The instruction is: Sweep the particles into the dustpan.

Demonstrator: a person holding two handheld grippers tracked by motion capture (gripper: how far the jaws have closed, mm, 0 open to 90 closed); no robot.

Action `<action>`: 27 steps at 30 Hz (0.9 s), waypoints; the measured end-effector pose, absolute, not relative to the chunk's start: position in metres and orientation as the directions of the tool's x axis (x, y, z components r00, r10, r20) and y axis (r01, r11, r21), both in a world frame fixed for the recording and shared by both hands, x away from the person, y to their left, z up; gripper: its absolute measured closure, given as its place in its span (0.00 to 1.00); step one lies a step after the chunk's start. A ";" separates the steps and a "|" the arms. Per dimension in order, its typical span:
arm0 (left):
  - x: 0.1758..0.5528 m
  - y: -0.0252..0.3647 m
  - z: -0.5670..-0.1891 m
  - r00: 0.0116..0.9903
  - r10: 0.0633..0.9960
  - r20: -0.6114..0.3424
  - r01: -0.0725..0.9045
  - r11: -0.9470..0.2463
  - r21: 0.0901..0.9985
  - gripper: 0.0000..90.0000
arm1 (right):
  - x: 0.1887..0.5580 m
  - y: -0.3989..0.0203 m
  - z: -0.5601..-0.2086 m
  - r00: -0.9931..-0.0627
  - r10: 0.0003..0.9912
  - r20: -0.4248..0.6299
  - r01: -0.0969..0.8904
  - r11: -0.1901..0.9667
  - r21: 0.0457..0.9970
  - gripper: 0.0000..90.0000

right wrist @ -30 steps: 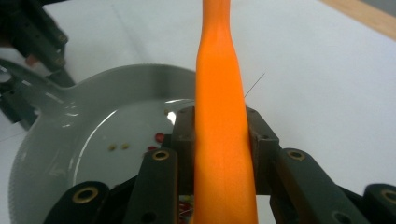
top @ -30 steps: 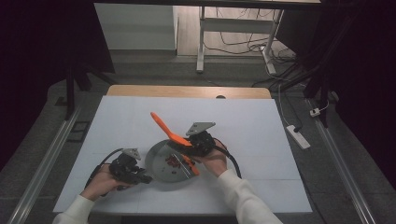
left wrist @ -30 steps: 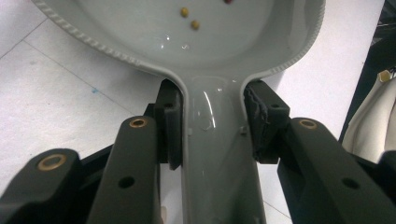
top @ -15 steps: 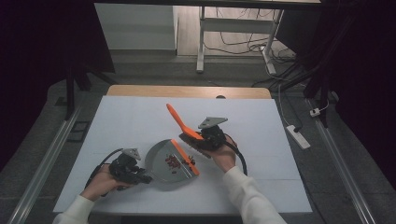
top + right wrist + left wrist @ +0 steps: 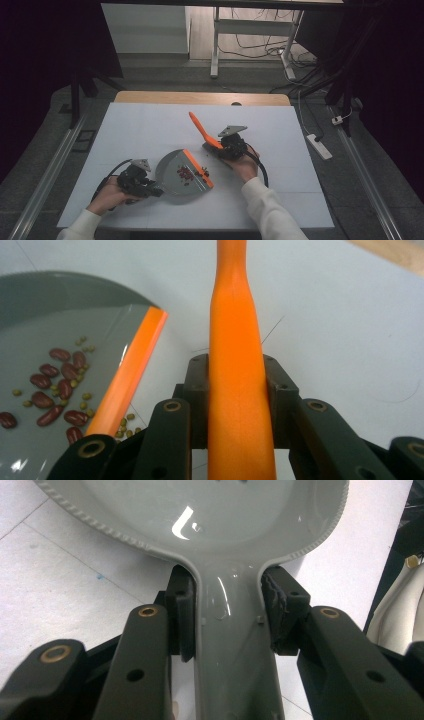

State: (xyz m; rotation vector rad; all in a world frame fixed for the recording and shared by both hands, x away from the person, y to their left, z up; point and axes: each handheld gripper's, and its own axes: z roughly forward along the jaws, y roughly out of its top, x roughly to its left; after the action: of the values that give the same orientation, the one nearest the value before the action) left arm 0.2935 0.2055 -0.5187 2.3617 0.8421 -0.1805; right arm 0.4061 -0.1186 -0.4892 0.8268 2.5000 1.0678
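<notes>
Two grippers work one sweeping job on the white table [image 5: 150,125]. At lower left of the high view, the left gripper [image 5: 150,189] is clamped on the handle of the grey dustpan [image 5: 175,170], which lies flat just left of centre with its orange lip [image 5: 197,169] turned toward the right. A small heap of beans [image 5: 185,173] sits inside, near that lip, with a few on its edge. Right of centre, the right gripper [image 5: 212,146] is closed on the orange brush handle [image 5: 200,127], which slants toward the upper left, well clear of the pan. Judged from this, the sweep is nearly finished; a good finish would keep the pan pressed level so the lip stays on the table, and bring the brush low across the lip to push the last beans in. The left gripper view shows both pads [image 5: 182,612] squeezing the pan's neck [image 5: 227,610], a grip the high view leaves too small to judge. The right gripper view resolves red beans [image 5: 55,385] and smaller green ones [image 5: 85,397], and the handle [image 5: 235,365] pinched between its jaws.
</notes>
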 end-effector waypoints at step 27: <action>0.294 0.205 -0.520 0.786 0.528 -0.322 0.614 -0.608 0.504 0.69 | 0.377 -0.077 -0.485 -0.898 0.438 0.039 0.316 0.583 0.748 0.78</action>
State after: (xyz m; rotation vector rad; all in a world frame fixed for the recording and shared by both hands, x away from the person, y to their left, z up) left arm 0.2937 0.2045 -0.5201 2.3646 0.8446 -0.1861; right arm 0.3768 -0.0768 -0.4849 0.6377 2.6593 1.2122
